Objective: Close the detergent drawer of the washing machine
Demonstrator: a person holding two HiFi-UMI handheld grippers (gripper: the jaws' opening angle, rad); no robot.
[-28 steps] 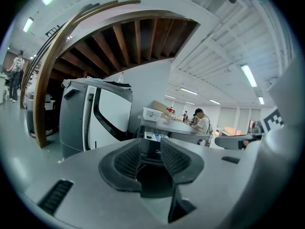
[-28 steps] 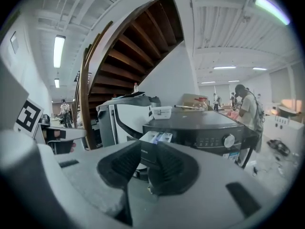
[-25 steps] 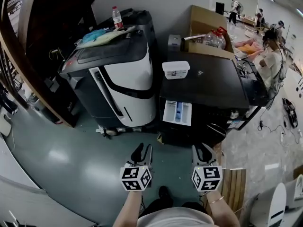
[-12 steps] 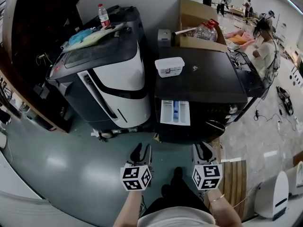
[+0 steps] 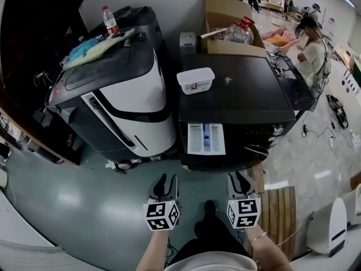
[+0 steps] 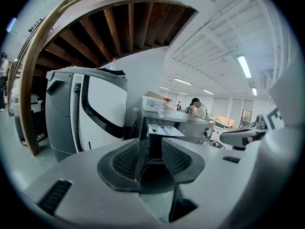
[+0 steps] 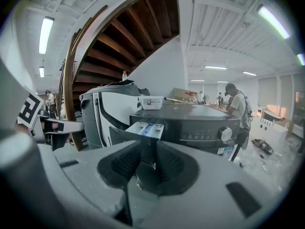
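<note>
The left gripper had its jaws apart by a narrow gap, having just been opening, and nothing stood between them in its own view. The right gripper, just beside it, likewise showed a slim gap between bare pads and held nothing.

Ahead of both grippers and well apart from them, the detergent drawer stood pulled out from the upper left of the front of the dark washing machine. It lay roughly between the lines along which the two grippers pointed, with its white compartments and blue insert open to view. From the right gripper it sat straight ahead, above the jaws; from the left gripper it sat ahead and a little to the right.

The drawer looked like a light, stiff plastic tray on slides. It probably needs no grasp: a flat push on the middle of its front edge, straight toward the machine, should send it home. An off-centre shove might skew it and make it bind.

Both hands were held low in front of the person's body, side by side, forearms reaching forward. The grippers pointed toward the machine and slightly down.
</note>
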